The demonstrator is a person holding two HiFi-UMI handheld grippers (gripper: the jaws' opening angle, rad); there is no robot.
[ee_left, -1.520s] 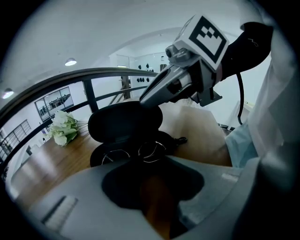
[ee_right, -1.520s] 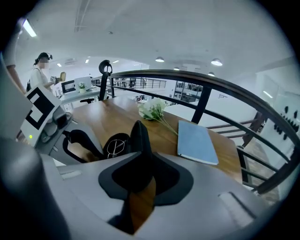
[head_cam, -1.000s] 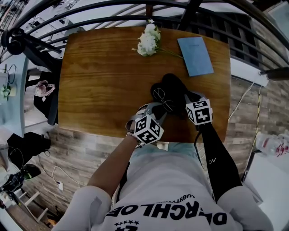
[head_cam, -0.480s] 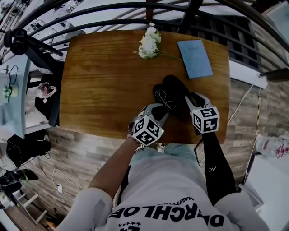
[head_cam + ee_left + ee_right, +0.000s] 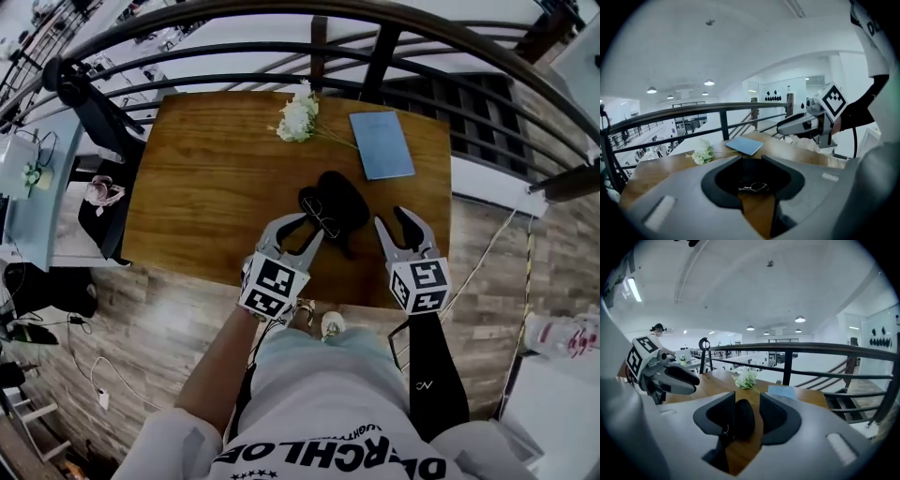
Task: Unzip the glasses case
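Fingers of both my hands hang empty over the near edge of the desk [image 5: 202, 178]: left fingers [image 5: 270, 232] spread wide, right fingers [image 5: 386, 242] about half apart, just opened, nothing between them. The black glasses case [image 5: 345, 199] lies ahead on the desk, between both, about equally near.

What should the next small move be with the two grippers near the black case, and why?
Probably just draw both grippers back and stop. The case already lies open on the table, glasses showing inside. The left gripper is open and empty; the right gripper has just been opening its jaws, with nothing between them. Nothing seems left to unzip.
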